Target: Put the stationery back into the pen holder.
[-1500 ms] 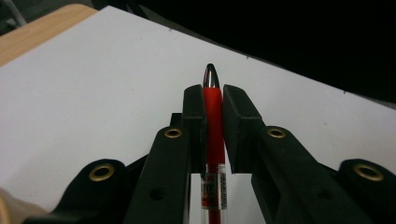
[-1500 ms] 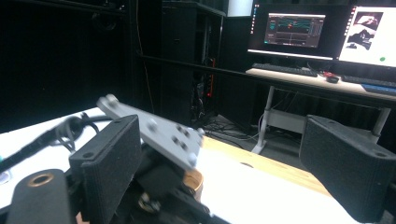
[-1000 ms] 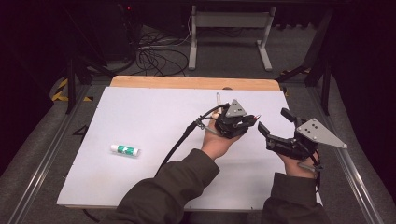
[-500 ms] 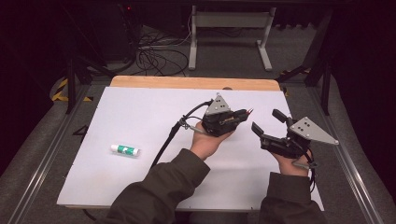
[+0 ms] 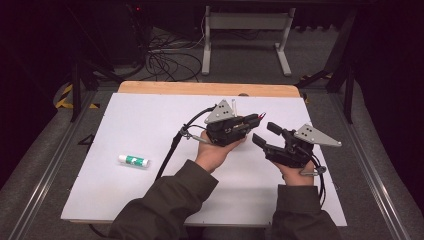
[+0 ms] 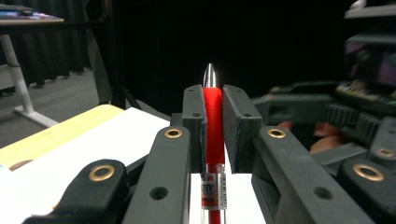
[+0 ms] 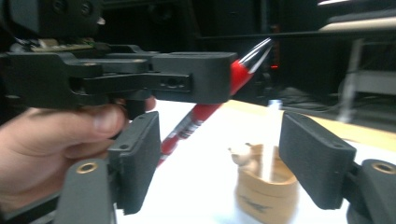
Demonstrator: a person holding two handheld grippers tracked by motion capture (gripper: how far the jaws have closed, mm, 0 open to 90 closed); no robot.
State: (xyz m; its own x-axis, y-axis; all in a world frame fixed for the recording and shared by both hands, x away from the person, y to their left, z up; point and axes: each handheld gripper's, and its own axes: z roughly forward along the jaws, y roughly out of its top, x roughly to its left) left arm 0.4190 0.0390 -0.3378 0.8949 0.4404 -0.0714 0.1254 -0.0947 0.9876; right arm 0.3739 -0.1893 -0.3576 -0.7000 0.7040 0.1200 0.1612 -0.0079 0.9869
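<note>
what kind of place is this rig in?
Probably a lab or recording studio, not a home. A white work board lies on a wooden table amid black-curtained dark surroundings, cables sprawl on the grey floor behind, and a metal stand base sits beyond them.

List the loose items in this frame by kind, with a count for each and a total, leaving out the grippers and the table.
Red pen, clamped in the left gripper: 1
White tube with green label, lying on the white table sheet: 1
Small wooden holder, seen between the right gripper jaws' open gap: 1
Total: 3
</note>
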